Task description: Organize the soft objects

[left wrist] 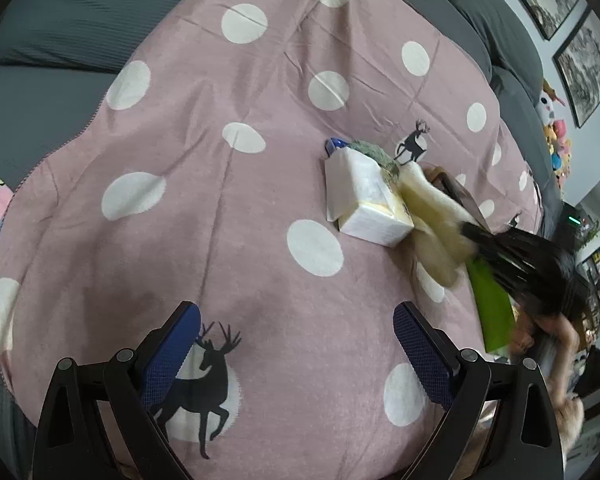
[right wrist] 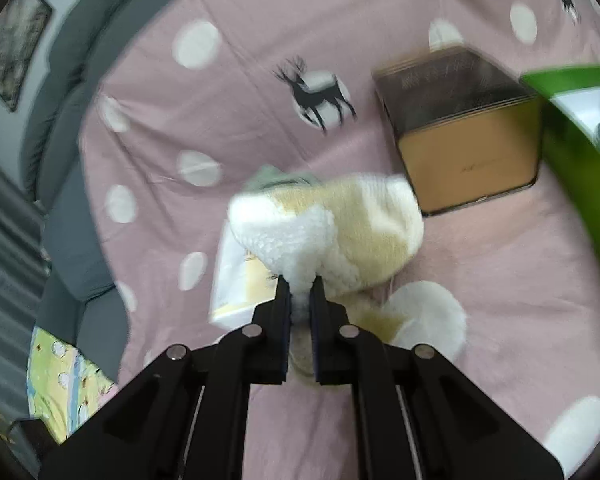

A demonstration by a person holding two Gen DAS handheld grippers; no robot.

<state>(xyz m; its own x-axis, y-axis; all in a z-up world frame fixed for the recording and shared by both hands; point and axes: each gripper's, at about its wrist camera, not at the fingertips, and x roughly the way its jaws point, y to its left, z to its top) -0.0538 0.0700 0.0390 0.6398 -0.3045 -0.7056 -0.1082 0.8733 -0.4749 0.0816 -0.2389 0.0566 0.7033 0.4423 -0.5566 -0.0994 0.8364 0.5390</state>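
My right gripper [right wrist: 300, 282] is shut on a fluffy white-and-cream plush cloth [right wrist: 340, 224] and holds it above the pink polka-dot blanket [right wrist: 220, 120]. The same cloth [left wrist: 432, 216] shows in the left wrist view, beside the blurred right gripper [left wrist: 476, 236]. A white tissue pack [left wrist: 374, 208] lies on the blanket under it, also seen in the right wrist view [right wrist: 236, 280]. My left gripper [left wrist: 296, 336] is open and empty, low over the blanket [left wrist: 220, 200] near a deer print.
A brown open box [right wrist: 472, 152] stands on the blanket at the right, next to a green container [right wrist: 572, 152]. A grey-green item [left wrist: 374, 152] and a blue object [left wrist: 336, 145] lie behind the tissue pack. A grey sofa [left wrist: 60, 40] surrounds the blanket. Plush toys [left wrist: 556, 140] sit far right.
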